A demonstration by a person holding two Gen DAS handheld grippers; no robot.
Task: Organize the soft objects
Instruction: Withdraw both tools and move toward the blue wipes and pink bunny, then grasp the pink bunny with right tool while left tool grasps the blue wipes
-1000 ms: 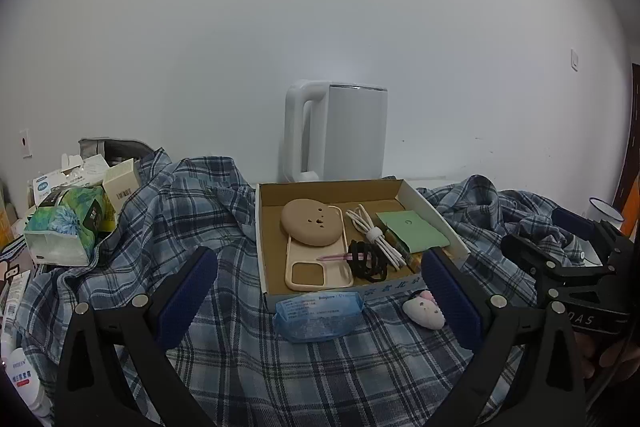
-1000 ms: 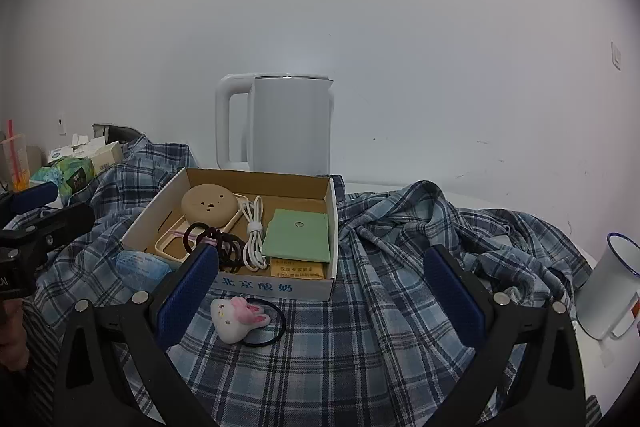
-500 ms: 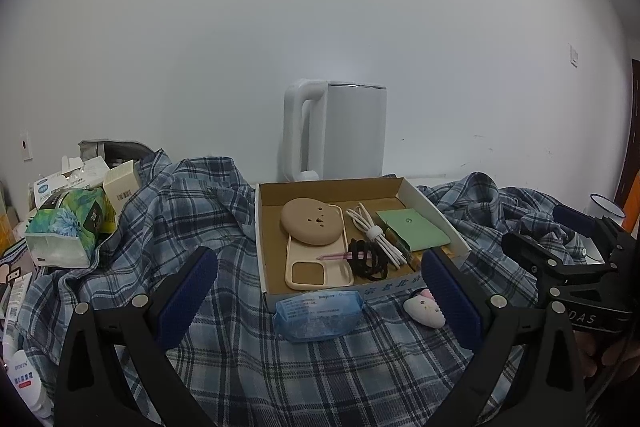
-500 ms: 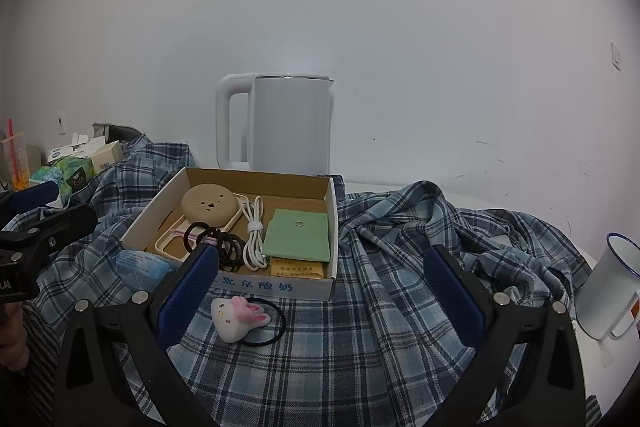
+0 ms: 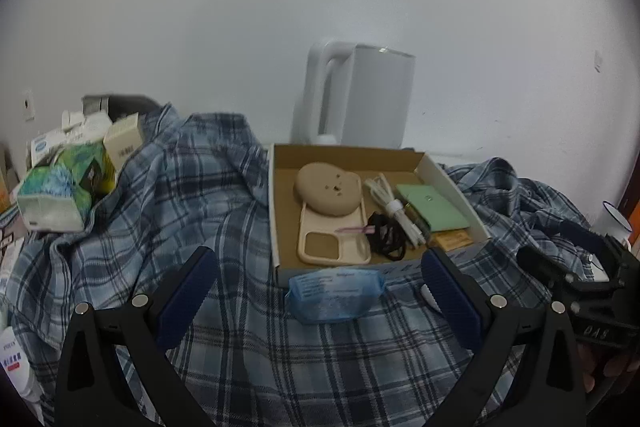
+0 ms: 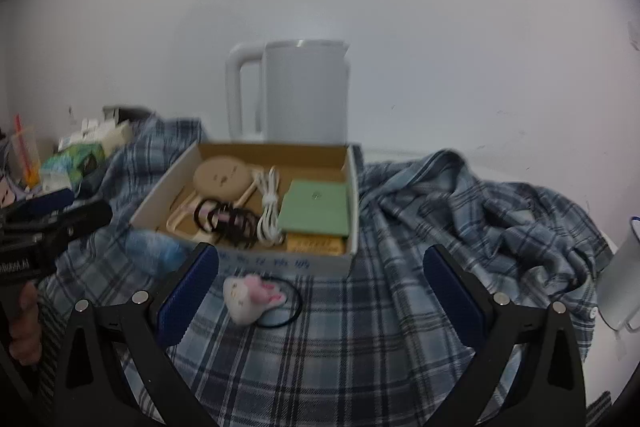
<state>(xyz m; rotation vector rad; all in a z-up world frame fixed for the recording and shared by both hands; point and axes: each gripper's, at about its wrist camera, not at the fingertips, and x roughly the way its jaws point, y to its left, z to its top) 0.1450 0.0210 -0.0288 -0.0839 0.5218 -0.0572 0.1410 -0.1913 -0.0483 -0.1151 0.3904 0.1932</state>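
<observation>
An open cardboard box (image 5: 276, 211) (image 6: 352, 211) rests on a blue plaid shirt (image 5: 180, 195) (image 6: 460, 211). Inside lie a beige round pad (image 5: 326, 189), a beige phone case (image 5: 332, 243), black hair ties (image 5: 386, 237) (image 6: 228, 223), a white cable (image 6: 270, 207) and a green card (image 6: 316, 207). In front of the box are a blue tissue pack (image 5: 334, 293) and a white-and-pink bunny plush (image 6: 250, 299) on a black hair tie (image 6: 288, 307). My left gripper (image 5: 320, 295) is open, facing the tissue pack. My right gripper (image 6: 320, 291) is open, just right of the plush.
A white kettle (image 5: 356, 99) (image 6: 296, 91) stands behind the box against the wall. Cartons and a green tissue box (image 5: 60, 195) crowd the left. A white enamel mug (image 6: 620, 287) sits at the right edge. A hand (image 6: 24, 327) holds the left gripper's handle.
Both grippers have moved forward toward the box, so it and the kettle look larger. The right wrist view is slightly blurred from motion. Both stay open.
</observation>
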